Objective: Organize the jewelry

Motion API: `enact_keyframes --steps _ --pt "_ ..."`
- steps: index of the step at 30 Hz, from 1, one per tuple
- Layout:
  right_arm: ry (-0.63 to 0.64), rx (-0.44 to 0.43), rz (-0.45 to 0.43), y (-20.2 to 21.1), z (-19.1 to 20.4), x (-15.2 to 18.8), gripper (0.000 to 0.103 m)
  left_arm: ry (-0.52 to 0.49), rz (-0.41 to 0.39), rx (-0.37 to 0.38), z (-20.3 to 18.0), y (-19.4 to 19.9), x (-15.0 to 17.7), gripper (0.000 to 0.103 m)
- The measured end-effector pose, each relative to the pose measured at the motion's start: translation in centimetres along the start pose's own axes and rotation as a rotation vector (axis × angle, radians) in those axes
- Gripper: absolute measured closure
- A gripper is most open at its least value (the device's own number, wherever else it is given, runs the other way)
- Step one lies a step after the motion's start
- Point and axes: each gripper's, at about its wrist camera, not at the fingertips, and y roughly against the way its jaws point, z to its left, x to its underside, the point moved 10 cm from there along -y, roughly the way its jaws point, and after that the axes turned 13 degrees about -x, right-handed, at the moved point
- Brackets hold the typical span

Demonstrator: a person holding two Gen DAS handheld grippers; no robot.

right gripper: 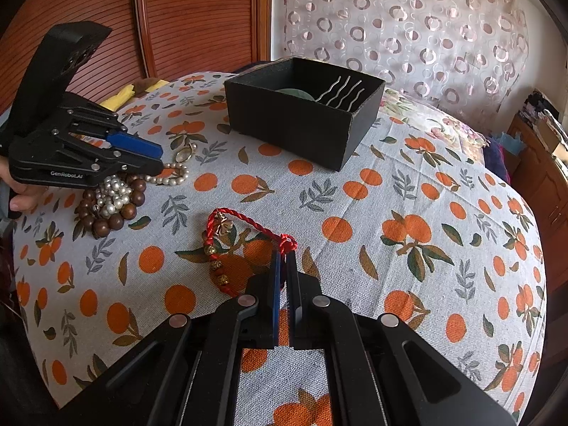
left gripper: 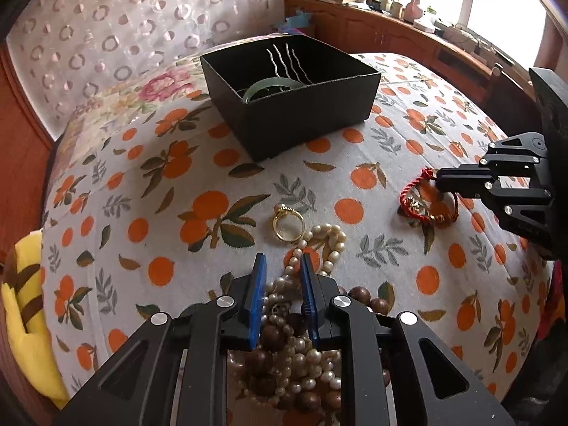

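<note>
Bed covered by an orange-print cloth (left gripper: 198, 184). Black box (left gripper: 301, 124) sits open-topped toward the far side; inside it a pale green bangle (left gripper: 264, 87) and four wavy silver hairpins (left gripper: 289, 62) leaning on the back wall.

Left gripper (left gripper: 283, 261) low over a heap of pearls (left gripper: 312, 351) tangled with brown wood beads (left gripper: 271, 333). Jaws stand at a moderate gap, a pearl strand running up between the blue pads; nothing clamped. Gold ring (left gripper: 289, 225) lies on the cloth just beyond the tips, touching the pearl loop.

Right gripper (right gripper: 284, 254) down at the red cord bracelet (right gripper: 227, 248), which lies flat on the cloth, well apart from the heap, gold beads along its near side. Jaws nearly together, only a thin slit. The cord's knotted end sits right at the tips; they seem pinched on it, though the contact itself is hidden behind the pads.

Yellow fabric (left gripper: 32, 319) at the bed's left edge.
</note>
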Motion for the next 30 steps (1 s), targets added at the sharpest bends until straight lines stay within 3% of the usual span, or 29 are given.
enact_keyframes --steps 4,5,6,10,17,30 --pt "0.000 0.000 0.000 0.0 0.0 0.0 0.099 0.000 -0.002 0.001 0.0 -0.2 -0.4 0.086" --pt "-0.001 -0.001 0.000 0.0 0.1 0.0 0.099 -0.001 -0.004 0.001 -0.1 -0.2 -0.5 0.089" --pt "-0.001 -0.001 0.000 0.0 0.1 0.0 0.099 0.003 -0.007 0.007 -0.2 -0.3 -0.6 0.099" --pt "-0.002 -0.006 -0.001 0.0 0.1 0.0 0.099 0.030 -0.015 0.017 -0.2 -0.2 -0.8 0.099" --pt "0.011 -0.024 -0.020 0.3 0.8 -0.6 0.100 0.116 -0.164 0.002 1.1 4.8 -3.2 0.099" --pt "0.069 0.003 -0.168 5.3 2.1 -7.0 0.100 0.180 -0.384 -0.064 4.0 14.1 -10.1 0.099"
